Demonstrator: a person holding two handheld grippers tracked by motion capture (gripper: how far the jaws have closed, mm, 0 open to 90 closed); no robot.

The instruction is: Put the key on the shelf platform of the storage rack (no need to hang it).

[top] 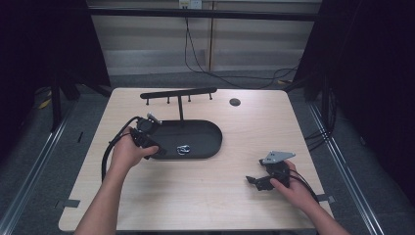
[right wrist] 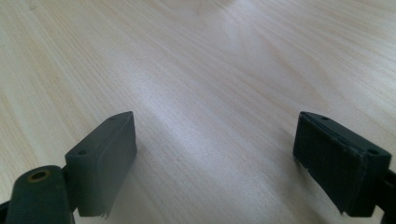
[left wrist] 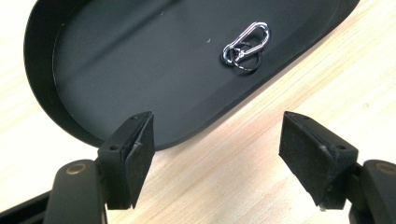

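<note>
High view puts your left claw [top: 155, 149] at the left end of the black oval tray [top: 205, 128], right over its near rim, with your left hand [top: 128, 151] wrapped around the body behind it. The tray is your landmark: a silver carabiner clip [top: 183, 148] with a small ring on it lies flat inside the tray, close to the near wall and a little right of your left claw. A black rack [top: 178, 93] with a crossbar and short pegs stands on a post at the tray's far edge. A small dark disc [top: 235, 102] sits on the bench [top: 205, 196] beyond the tray's right end.

Your left gripper view looks along the left claw [left wrist: 217, 151]: its pads stand well apart with nothing between them, poised above the tray's near rim [left wrist: 187, 135] and the bare bench beside it. The clip [left wrist: 246, 46] lies farther in on the tray floor, apart from both pads.

Your right claw [top: 252, 181] rests low over the bench, well to the right of the tray and nearer to you, held by your right hand [top: 293, 188]. Your right gripper view shows the right claw [right wrist: 215, 158] spread wide over plain wood grain [right wrist: 196, 70], gripping nothing.
</note>
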